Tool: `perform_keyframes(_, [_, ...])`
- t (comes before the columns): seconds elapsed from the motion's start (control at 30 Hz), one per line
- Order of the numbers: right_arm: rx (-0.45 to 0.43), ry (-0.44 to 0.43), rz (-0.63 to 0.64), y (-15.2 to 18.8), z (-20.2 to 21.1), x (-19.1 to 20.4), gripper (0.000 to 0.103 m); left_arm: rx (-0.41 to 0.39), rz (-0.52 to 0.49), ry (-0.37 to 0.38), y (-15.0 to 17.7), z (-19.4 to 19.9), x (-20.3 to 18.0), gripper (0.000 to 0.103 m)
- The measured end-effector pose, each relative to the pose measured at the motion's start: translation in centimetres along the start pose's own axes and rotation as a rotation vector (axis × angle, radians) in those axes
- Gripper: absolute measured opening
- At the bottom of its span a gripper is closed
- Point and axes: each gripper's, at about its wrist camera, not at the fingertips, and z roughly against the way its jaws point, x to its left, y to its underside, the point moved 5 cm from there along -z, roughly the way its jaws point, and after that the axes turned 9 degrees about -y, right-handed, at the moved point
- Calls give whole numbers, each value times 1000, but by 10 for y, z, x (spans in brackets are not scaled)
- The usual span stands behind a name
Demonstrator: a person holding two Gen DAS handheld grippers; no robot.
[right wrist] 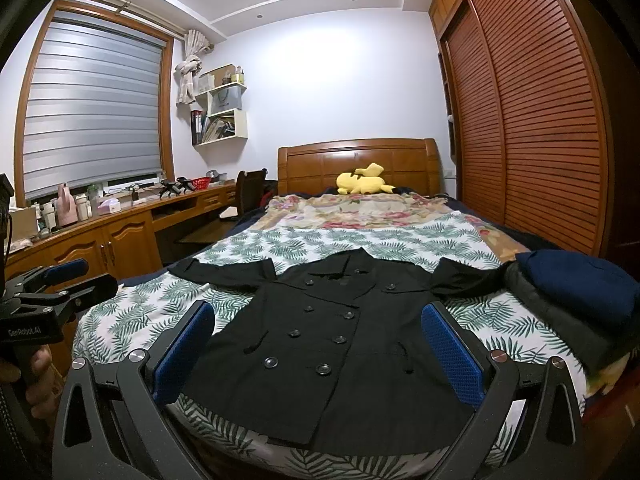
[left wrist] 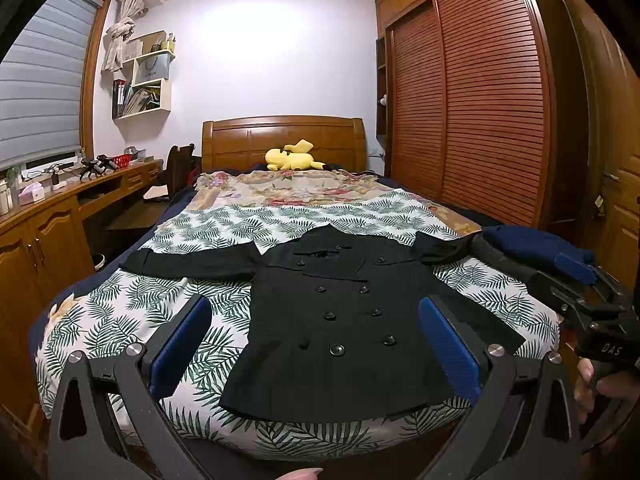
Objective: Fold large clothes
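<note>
Black double-breasted button coat (left wrist: pixel 340 320) flat on bed (left wrist: pixel 120 312), hem toward me, collar toward headboard; my left tool (left wrist: pixel 316 344) and right tool (right wrist: pixel 320 348) wide, empty.

The left gripper (left wrist: pixel 314 344) is held level, its two blue-padded fingers (left wrist: pixel 180 346) spread wide apart with nothing between them. The right gripper (right wrist: pixel 318 354) sits in the same pose, its fingers (right wrist: pixel 450 354) equally parted and empty. Each shows at the edge of the other's camera: the right gripper (left wrist: pixel 576 276) appears at the far right of the left wrist view, gripped from below by the right hand (left wrist: pixel 600 384); the left gripper (right wrist: pixel 60 276) appears at the far left of the right wrist view, with the left hand (right wrist: pixel 36 376) wrapped around its handle. The two grippers are side by side, pointing forward.
</note>
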Motion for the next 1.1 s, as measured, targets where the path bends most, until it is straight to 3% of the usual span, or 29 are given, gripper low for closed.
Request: perform_keyframes(1.1, [3,-3,-4,-1,2,0,103,9,8,-1,2,0,3,103])
